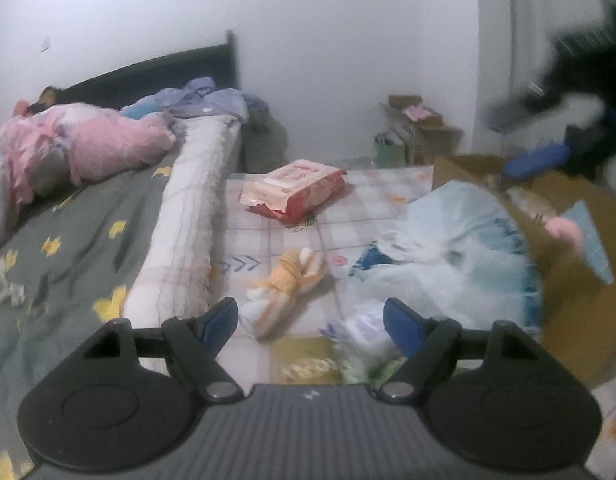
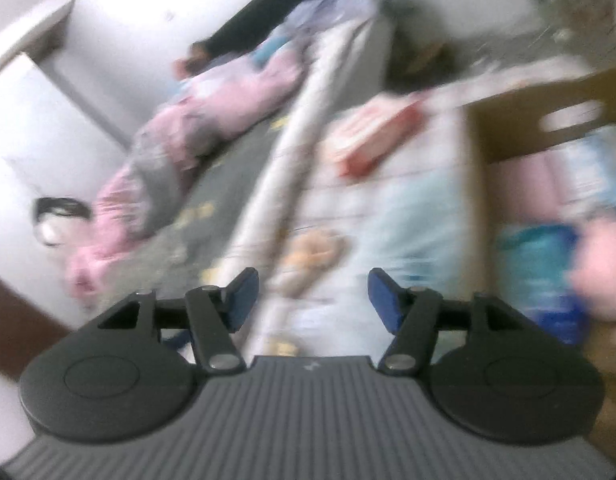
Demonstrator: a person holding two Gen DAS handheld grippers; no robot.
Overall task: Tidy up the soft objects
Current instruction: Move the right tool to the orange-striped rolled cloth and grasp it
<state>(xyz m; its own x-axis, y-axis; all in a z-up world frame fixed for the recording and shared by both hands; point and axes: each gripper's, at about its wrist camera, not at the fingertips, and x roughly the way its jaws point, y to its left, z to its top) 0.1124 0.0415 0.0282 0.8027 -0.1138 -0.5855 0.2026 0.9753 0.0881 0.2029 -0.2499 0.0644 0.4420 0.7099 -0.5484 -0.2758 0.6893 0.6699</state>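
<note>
My left gripper [image 1: 311, 320] is open and empty, low over the checked mat [image 1: 268, 232]. Just ahead of it lies an orange-and-white soft toy [image 1: 286, 286]. A pale blue plastic bag [image 1: 459, 248] lies to the right, against a cardboard box [image 1: 563, 280] that holds a pink soft thing [image 1: 563, 230]. My right gripper [image 2: 312, 298] is open and empty; its view is blurred. It shows the orange toy [image 2: 313, 252], the pale blue bag [image 2: 411, 216] and the box [image 2: 507, 120] with pink and blue soft items inside. The other gripper [image 1: 535, 160] shows blurred above the box.
A red-and-white wipes pack [image 1: 296, 188] lies farther back on the mat. A bed [image 1: 68, 240] with a grey star cover, a pink quilt [image 1: 88, 148] and a long white bolster [image 1: 188, 216] fills the left. Small boxes [image 1: 415, 128] stand by the wall.
</note>
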